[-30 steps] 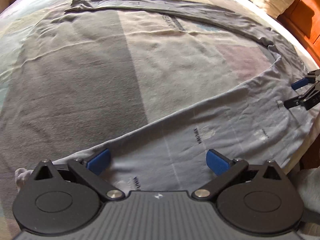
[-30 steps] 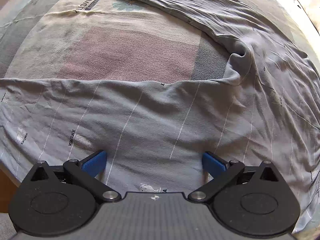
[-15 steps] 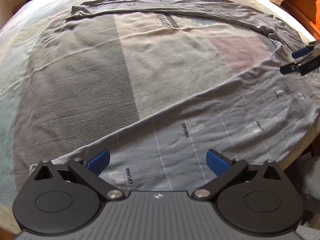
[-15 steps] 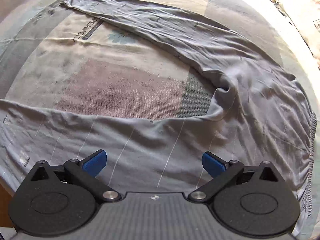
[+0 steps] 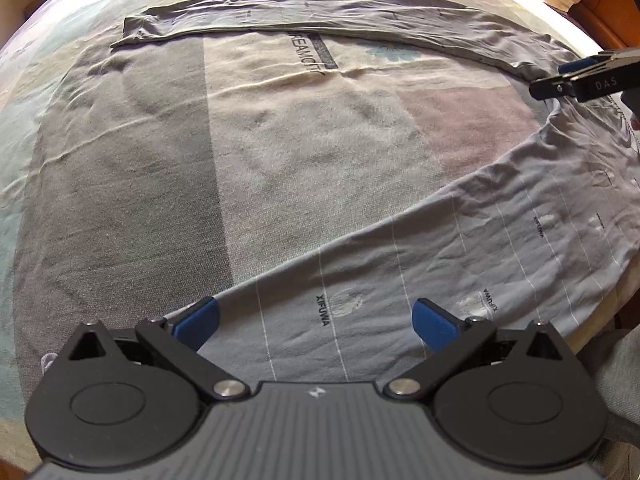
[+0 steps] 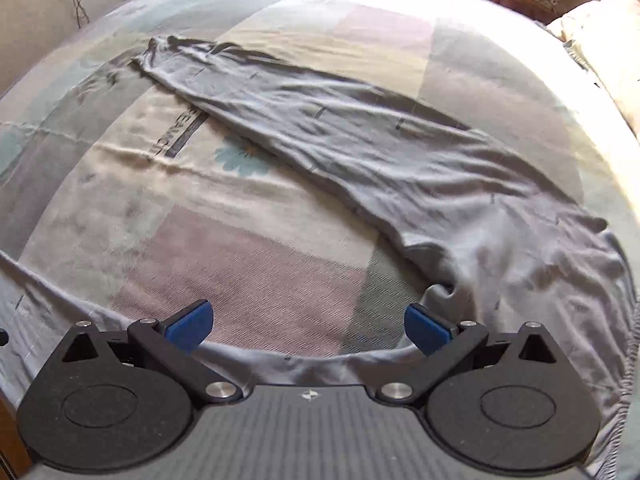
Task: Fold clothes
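Both tools rose since the earlier frames. My left tool [image 5: 314,316] gaped wide, empty, over the grey printed cotton trousers [image 5: 500,240] on the patchwork bed [image 5: 280,152]; my right tool [image 6: 308,324], equally open, hovered nearer their crotch, legs running upper left.

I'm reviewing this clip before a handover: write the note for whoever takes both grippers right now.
Left gripper: open, holding nothing, above the near leg of the grey trousers.
Right gripper: open, holding nothing, near the crotch.
The trousers lie spread in a V on the patterned bedsheet, far leg stretched out, waistband at the bed's edge.
Done: no fold visible.
Left: probably bring one leg over the other, then fold lengthwise.
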{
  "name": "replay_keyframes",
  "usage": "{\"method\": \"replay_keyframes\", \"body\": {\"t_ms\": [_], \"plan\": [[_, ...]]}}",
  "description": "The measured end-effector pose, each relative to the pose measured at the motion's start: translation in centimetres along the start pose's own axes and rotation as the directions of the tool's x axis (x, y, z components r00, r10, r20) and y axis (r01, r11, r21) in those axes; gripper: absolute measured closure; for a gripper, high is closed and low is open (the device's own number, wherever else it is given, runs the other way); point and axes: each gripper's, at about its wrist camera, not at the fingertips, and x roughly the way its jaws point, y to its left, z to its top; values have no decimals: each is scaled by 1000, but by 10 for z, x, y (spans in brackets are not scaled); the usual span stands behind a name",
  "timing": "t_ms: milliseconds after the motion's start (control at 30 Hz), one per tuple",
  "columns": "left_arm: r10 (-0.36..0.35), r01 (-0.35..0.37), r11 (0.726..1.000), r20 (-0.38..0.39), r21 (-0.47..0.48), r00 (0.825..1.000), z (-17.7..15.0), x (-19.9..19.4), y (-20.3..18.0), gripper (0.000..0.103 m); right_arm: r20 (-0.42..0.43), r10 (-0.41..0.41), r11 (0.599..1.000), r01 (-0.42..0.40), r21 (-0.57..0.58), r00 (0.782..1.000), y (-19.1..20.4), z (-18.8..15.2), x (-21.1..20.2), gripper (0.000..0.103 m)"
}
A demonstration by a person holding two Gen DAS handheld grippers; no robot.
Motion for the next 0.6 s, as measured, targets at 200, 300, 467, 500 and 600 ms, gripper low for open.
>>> {"method": "replay_keyframes", "body": {"t_ms": [200, 300, 467, 500, 600], "plan": [[9, -9, 999, 13, 39, 1000, 23, 9, -19, 1, -2, -49, 997, 49, 56, 999, -32, 14, 39, 0], [11, -12, 997, 10, 78, 1000, 33, 15, -30, 1, -46, 10, 1000, -9, 17, 999, -18, 8, 59, 0], [7, -7, 994, -4, 105, 1000, 46, 15, -45, 1, -72, 75, 997, -78, -29, 995, -16, 7, 54, 0], [7, -6, 994, -8, 106, 1000, 49, 16, -47, 1, -64, 90, 995, -91, -28, 994, -21, 9, 49, 0], [5, -3, 994, -20, 106, 1000, 57, 19, -55, 1, 7, 75, 997, -75, -19, 997, -38, 16, 36, 0]]}}
